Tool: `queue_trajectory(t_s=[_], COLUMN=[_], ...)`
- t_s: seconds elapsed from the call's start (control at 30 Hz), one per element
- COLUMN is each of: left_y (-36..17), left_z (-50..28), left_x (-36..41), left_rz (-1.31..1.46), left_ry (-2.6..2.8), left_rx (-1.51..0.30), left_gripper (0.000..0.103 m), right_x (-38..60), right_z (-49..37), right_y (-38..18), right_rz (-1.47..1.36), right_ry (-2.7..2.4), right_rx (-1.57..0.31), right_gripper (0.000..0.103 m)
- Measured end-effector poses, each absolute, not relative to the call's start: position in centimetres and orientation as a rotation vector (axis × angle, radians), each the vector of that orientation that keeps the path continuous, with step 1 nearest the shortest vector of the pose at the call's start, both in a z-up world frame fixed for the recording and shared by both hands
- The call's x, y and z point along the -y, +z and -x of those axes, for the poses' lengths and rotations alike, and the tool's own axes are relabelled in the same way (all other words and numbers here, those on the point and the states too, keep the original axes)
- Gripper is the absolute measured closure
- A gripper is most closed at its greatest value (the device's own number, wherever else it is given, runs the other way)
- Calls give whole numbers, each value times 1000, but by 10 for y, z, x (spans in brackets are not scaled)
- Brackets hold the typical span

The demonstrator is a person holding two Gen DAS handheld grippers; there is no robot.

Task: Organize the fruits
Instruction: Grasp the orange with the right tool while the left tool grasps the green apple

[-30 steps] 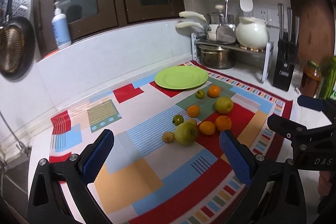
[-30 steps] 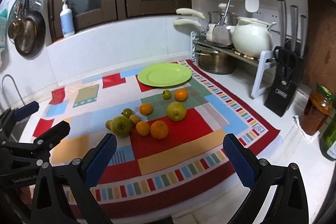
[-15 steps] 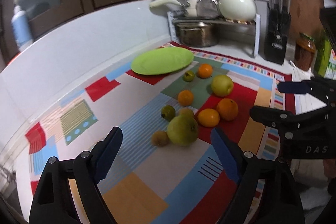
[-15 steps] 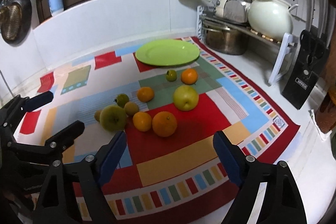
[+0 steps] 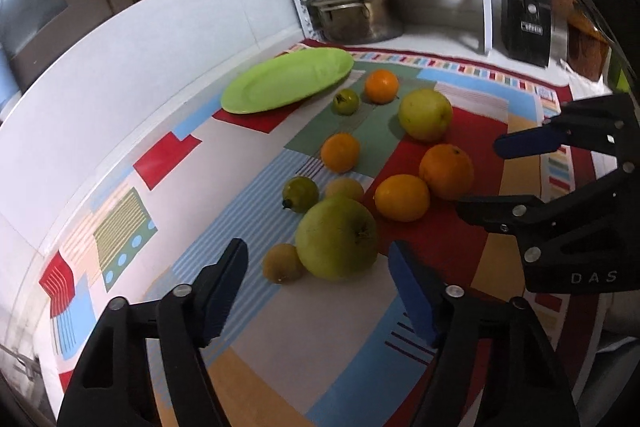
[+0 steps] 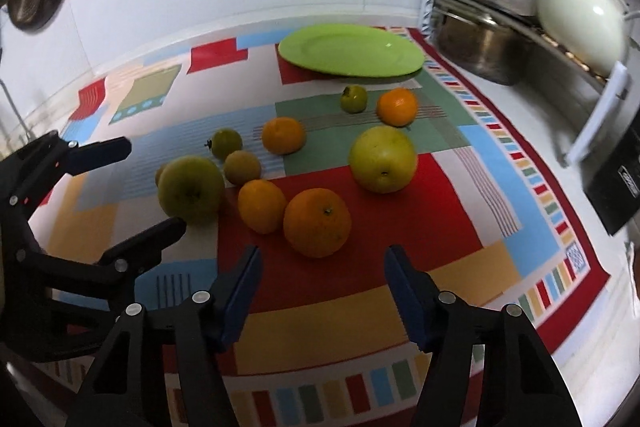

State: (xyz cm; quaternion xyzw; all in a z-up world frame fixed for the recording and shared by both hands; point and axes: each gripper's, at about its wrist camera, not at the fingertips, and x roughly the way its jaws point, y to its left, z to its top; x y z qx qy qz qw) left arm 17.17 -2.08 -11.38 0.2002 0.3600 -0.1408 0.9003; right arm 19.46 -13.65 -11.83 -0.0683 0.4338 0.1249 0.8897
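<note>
A green plate (image 6: 352, 57) lies empty at the far side of a patchwork cloth (image 6: 460, 227) that covers the worktop (image 6: 520, 99). All the fruit sits loose on the cloth in front of the plate: a big orange (image 6: 317, 222), a smaller orange (image 6: 262, 205) touching it, a dull green apple (image 6: 191, 189), a yellow-green apple (image 6: 383, 159), two more oranges, two small dark green fruits and small tan ones. On a rack (image 6: 600, 75) to the right stand a steel pot (image 6: 480, 51) and a cream kettle (image 6: 576, 23); what they hold cannot be seen. The left gripper (image 5: 318, 291) hovers just short of the dull green apple, jaws closing with nothing between them. The right gripper (image 6: 322, 297) hangs near the big orange, jaws closing, also empty.
</note>
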Motion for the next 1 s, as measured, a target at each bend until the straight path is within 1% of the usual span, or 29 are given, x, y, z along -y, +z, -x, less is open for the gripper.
queue_trajectory(t_s=[0.07, 0.13, 0.37, 0.5, 0.63, 0.8, 1.0], left_y=[-116, -119, -129, -132, -134, -133, -125], left_z=[-174, -177, -188, -193, -196, -197, -198], left_x=[24, 27, 35, 37, 41, 41, 35], left_rz=[-425, -439, -463, -480, -498, -485, -373], left_ry=[-295, -293, -288, -283, -290, -290, -301], left_rx=[-752, -758, -786, -788, -791, -794, -821], left_gripper=[33, 35, 43, 46, 52, 53, 53], right_x=[137, 138, 138, 137, 138, 138, 143], right_z=[-198, -202, -211, -216, -219, -218, -217], right_y=[-122, -125, -131, -131, -131, -132, -130], right_rz=[152, 168, 151, 147, 122, 108, 74], right_ry=[284, 294, 344, 353, 365, 364, 359], right_rx=[-913, -917, -933, -925, -925, -924, -918], right_gripper=[46, 47, 54, 56, 60, 60, 61])
